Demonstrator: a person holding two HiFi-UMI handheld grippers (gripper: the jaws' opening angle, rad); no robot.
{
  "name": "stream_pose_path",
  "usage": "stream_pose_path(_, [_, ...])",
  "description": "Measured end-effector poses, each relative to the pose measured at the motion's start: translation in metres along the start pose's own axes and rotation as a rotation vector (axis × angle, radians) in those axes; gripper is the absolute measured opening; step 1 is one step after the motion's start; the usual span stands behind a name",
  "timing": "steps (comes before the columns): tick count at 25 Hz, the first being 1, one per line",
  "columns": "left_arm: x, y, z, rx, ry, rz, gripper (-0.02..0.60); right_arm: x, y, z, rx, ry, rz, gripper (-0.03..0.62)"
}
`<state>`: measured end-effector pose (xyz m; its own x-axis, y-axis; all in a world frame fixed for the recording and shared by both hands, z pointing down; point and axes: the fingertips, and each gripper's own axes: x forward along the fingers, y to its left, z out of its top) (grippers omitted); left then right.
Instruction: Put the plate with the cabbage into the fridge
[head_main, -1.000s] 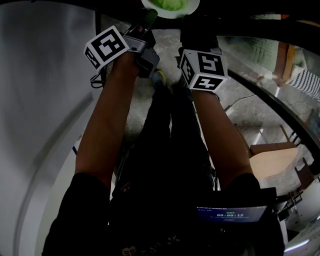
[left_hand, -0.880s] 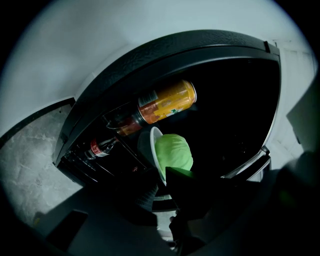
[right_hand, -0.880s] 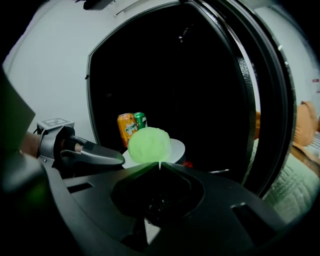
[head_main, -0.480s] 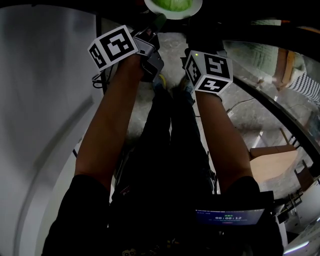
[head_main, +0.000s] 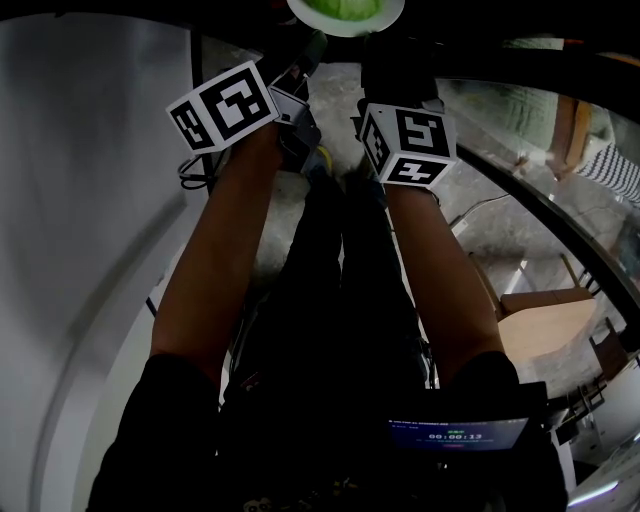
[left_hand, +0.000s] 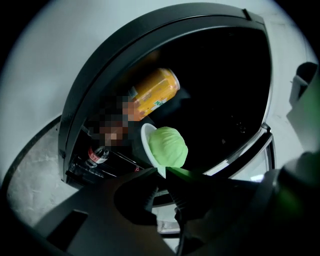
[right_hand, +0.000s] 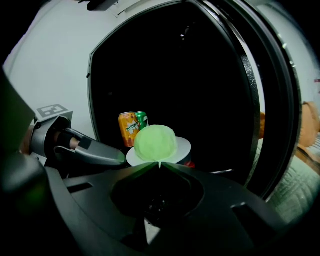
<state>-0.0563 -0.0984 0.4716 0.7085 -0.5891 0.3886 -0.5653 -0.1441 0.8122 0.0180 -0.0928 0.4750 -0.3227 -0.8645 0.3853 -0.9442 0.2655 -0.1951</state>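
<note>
The plate (right_hand: 184, 145) with the cabbage (right_hand: 155, 141) was held at the open fridge (right_hand: 165, 70), its rim pinched by the left gripper (left_hand: 161, 173) and the right gripper (right_hand: 159, 165). Setting down was judged not yet done.

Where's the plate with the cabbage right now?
Head view's top centre: the plate, rim pinched by left gripper and right gripper, before the open fridge, near its orange can.
</note>
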Motion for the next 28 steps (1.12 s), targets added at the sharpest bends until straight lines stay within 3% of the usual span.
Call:
stream_pose_path(5, [-0.005,-0.001,0.001,0.068,-0.001,0.022,0.034,0.005,-0.006,0.002,0.005,0.003,-0.008,0.021])
stream_pose_path(23, [-0.008,-0.006,-0.001,0.085,0.006,0.021,0.034,0.021,-0.016,0.017,-0.006,-0.014,-0.011,0.021])
stream_pose_path(28, [-0.012,-0.017,0.015,0.216,-0.046,0.014,0.034,0.01,-0.015,0.027,-0.021,-0.047,0.006,0.021])
